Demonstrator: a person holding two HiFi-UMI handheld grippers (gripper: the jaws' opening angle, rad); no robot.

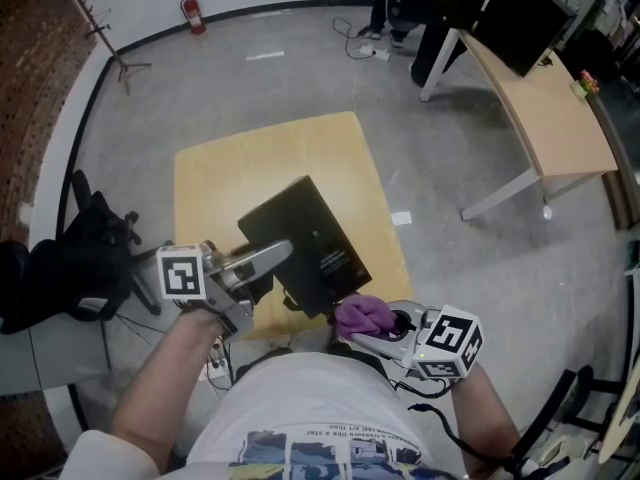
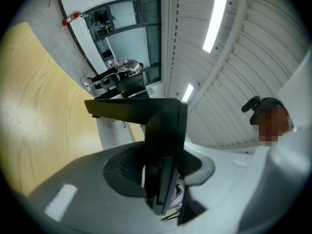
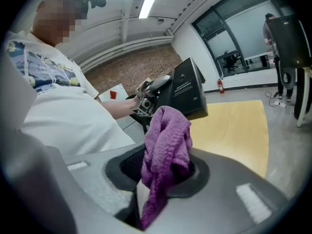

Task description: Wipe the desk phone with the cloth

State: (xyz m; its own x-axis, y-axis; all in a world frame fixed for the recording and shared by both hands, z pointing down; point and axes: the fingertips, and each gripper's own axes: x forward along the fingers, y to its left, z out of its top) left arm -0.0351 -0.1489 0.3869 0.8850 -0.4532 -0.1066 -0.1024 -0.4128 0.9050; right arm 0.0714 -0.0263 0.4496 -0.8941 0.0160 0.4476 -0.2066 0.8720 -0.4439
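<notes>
Your left gripper [image 1: 284, 258] is clamped on the edge of the black desk phone [image 1: 312, 240] and holds it tilted over the near part of the yellow table [image 1: 225, 173], labelled underside toward you. Your right gripper [image 1: 348, 336] pinches a bunched purple cloth [image 1: 362, 315] between its jaws. The cloth sits just beside the phone's near corner, and I cannot tell whether the two touch.

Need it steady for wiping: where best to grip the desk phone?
Likely its thin left edge, from the left, as the left gripper does: the desk phone is a flat slab, and this leaves its broad face free for the cloth.
</notes>
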